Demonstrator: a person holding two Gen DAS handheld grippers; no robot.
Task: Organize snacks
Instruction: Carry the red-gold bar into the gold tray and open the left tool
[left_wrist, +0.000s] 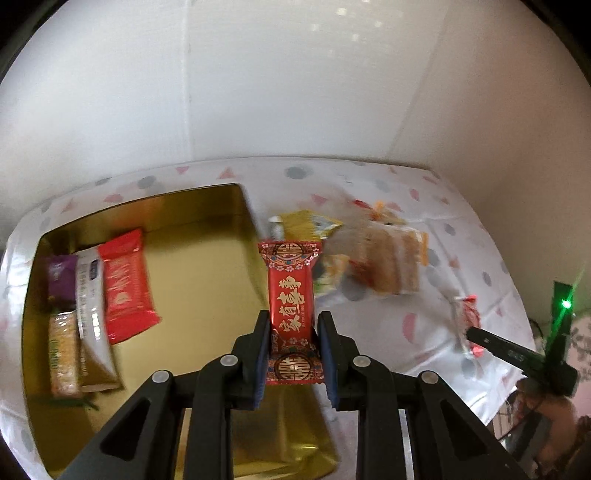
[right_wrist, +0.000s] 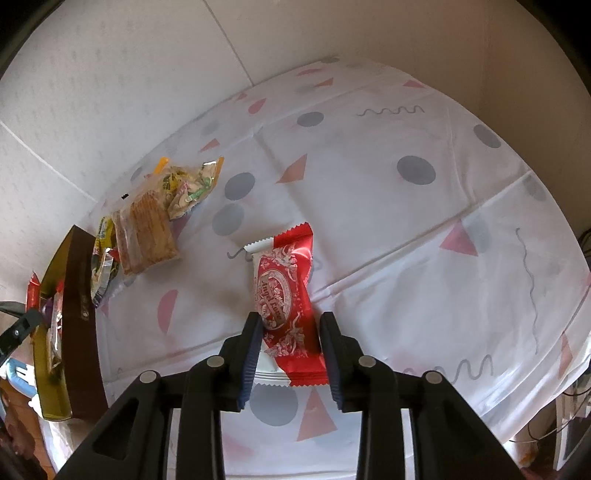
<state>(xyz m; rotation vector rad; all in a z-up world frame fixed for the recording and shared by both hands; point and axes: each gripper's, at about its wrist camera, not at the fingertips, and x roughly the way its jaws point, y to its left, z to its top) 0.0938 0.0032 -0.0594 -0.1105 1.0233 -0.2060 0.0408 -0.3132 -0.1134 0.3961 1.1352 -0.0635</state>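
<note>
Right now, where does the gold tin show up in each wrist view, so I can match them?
Left wrist view: the gold tin fills the lower left, open, with snacks lying inside along its left side.
Right wrist view: the gold tin sits at the far left edge, seen side-on by its dark outer wall.
Shared landmark: the clear biscuit pack on the patterned tablecloth beside the tin.
</note>
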